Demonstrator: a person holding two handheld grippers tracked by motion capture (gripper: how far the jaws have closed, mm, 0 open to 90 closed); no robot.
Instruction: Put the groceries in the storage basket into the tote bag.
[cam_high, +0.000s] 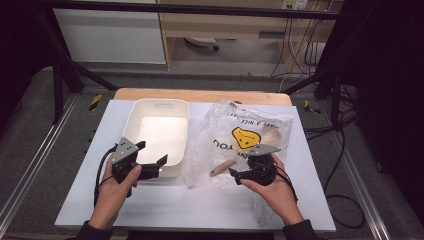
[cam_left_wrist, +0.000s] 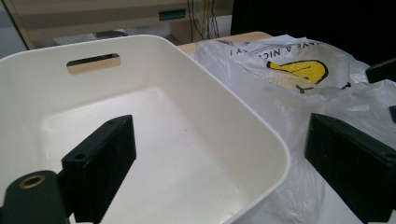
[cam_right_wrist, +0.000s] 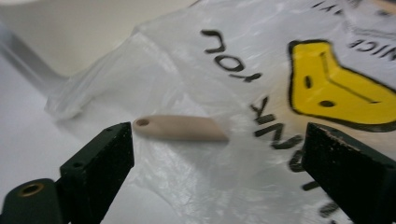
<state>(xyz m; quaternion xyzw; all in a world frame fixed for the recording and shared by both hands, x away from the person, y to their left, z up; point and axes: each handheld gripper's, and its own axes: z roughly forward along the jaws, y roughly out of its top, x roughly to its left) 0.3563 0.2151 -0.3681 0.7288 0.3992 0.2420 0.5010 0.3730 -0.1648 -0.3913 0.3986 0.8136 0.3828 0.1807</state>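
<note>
A white plastic tub (cam_high: 157, 131) stands empty left of centre on the white tabletop. Beside it lies a clear plastic bag (cam_high: 245, 135) printed with a yellow face and black letters. A wooden handle (cam_high: 222, 167) with a hole at its end pokes out from under the bag's near edge. My left gripper (cam_high: 152, 153) is open over the tub's near right corner; the left gripper view shows the tub wall (cam_left_wrist: 140, 65) and the bag (cam_left_wrist: 280, 74). My right gripper (cam_high: 235, 176) is open just short of the wooden handle (cam_right_wrist: 180, 128), which lies between its jaws on the bag (cam_right_wrist: 261, 70).
The white board (cam_high: 200, 202) rests on a wooden table with bare room along its near edge. A pale wooden shape (cam_high: 272, 135) shows through the bag near its far right. Black frame bars, cables and a cabinet stand beyond the table.
</note>
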